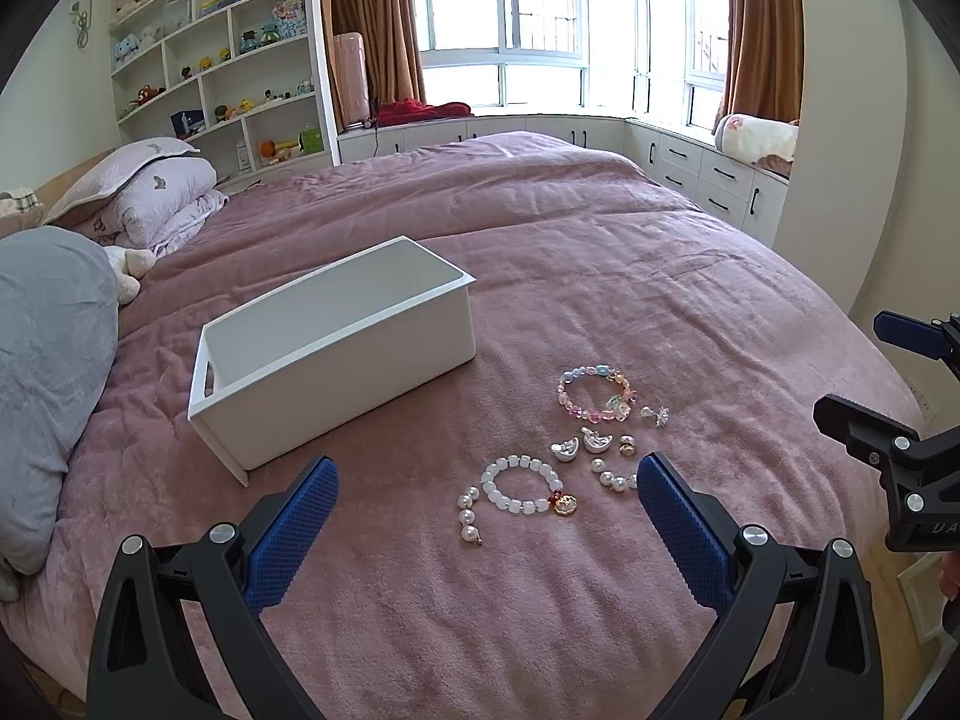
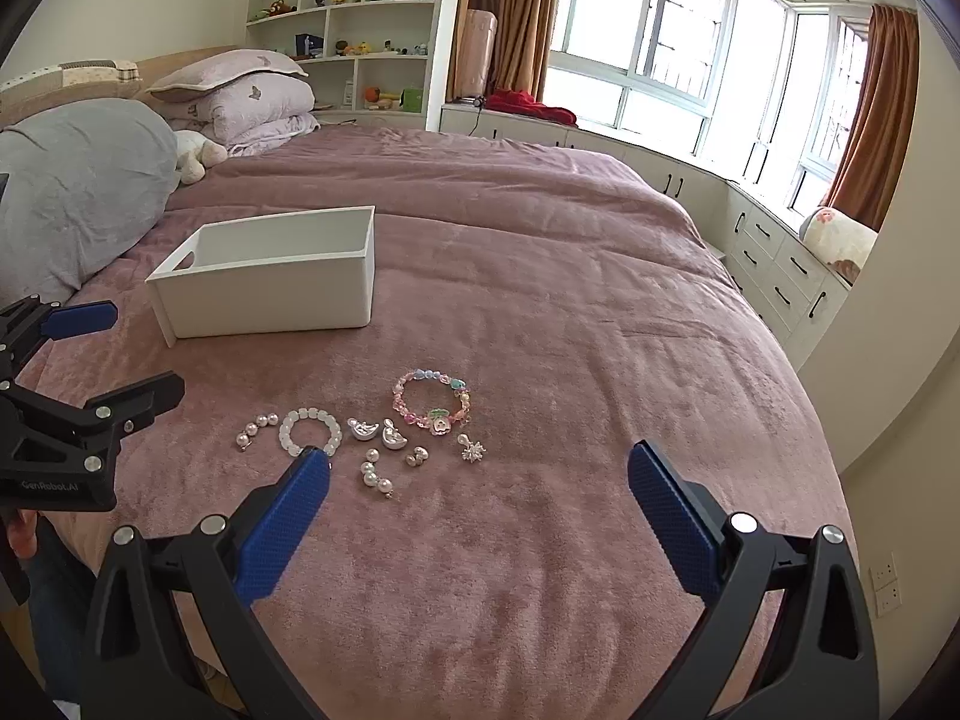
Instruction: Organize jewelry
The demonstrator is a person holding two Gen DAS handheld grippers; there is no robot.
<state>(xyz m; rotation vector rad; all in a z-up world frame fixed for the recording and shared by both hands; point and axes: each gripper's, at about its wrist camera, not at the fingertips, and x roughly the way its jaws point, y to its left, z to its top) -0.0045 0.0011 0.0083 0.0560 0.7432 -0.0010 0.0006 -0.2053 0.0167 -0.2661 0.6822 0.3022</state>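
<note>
We hold both grippers above a bed point(image 1: 600, 276) covered in a mauve blanket. Our left gripper point(image 1: 487, 468) has its blue pads spread wide with nothing between them, and so does our right gripper point(image 2: 479, 456); neither touches any jewelry.

In the left wrist view, the white box point(image 1: 336, 354) sits at about 10 o'clock from the jewelry cluster, open side up, apart from the pieces. The white bracelet point(image 1: 521, 486) lies at the centre bottom of the cluster, with a gold charm point(image 1: 564, 504) on its 4 o'clock side. A pearl strand point(image 1: 468, 510) lies just beside it at 8 o'clock. The pastel bracelet point(image 1: 594, 393) lies at 1 o'clock from the white one. Between the two bracelets rest two silver ingots point(image 1: 579, 447), side by side. A second pearl strand point(image 1: 612, 477) lies at 3 o'clock from the white bracelet, a small earring point(image 1: 626, 446) just above it, and a snowflake earring point(image 1: 659, 415) at 4 o'clock from the pastel bracelet.

At 9 o'clock from the box a grey pillow point(image 1: 48, 372) rests on the bed.
</note>
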